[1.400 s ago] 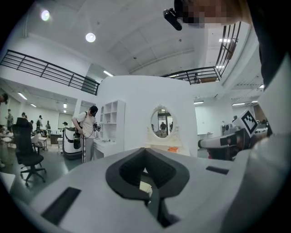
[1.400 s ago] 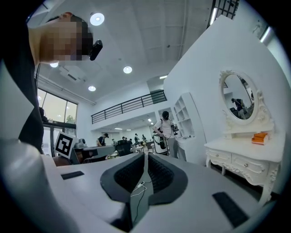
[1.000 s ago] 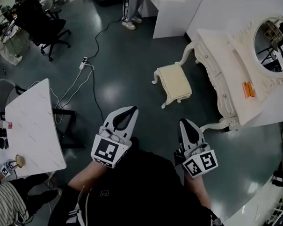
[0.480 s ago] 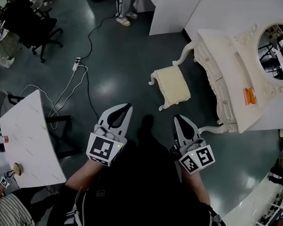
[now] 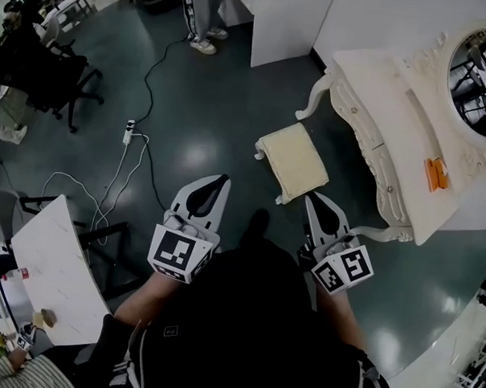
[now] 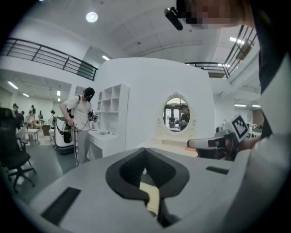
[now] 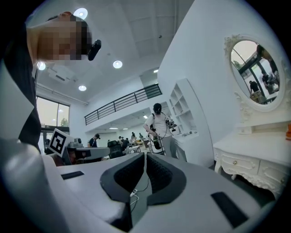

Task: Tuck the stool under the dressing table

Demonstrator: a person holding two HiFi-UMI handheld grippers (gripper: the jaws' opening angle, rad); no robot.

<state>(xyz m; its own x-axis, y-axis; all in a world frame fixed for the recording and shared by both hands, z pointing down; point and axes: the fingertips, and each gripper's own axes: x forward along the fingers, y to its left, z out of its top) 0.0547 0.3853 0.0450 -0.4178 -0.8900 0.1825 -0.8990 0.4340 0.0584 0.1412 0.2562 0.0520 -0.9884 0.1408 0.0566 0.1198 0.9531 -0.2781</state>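
A cream cushioned stool (image 5: 293, 161) with white curved legs stands on the dark floor, a little out from the white dressing table (image 5: 376, 90) with its oval mirror (image 5: 481, 71). My left gripper (image 5: 222, 179) is shut and empty, left of the stool's near corner. Just below that corner my right gripper (image 5: 314, 197) is also shut and empty. Neither touches the stool. In the left gripper view the shut jaws (image 6: 145, 150) point toward the mirror (image 6: 176, 111), with the cream stool (image 6: 152, 200) showing below. The right gripper view has its shut jaws (image 7: 145, 154) beside the dressing table (image 7: 259, 159).
A power strip with cables (image 5: 129, 132) lies on the floor at left. A white table (image 5: 51, 269) stands lower left, office chairs (image 5: 47, 68) upper left. A person (image 5: 198, 18) stands by a white cabinet (image 5: 283, 22). An orange item (image 5: 435, 173) lies on the dressing table.
Both grippers have come forward together toward the stool, which now sits just ahead of their tips. Both stayed shut. The stool itself has not shifted against the dressing table.
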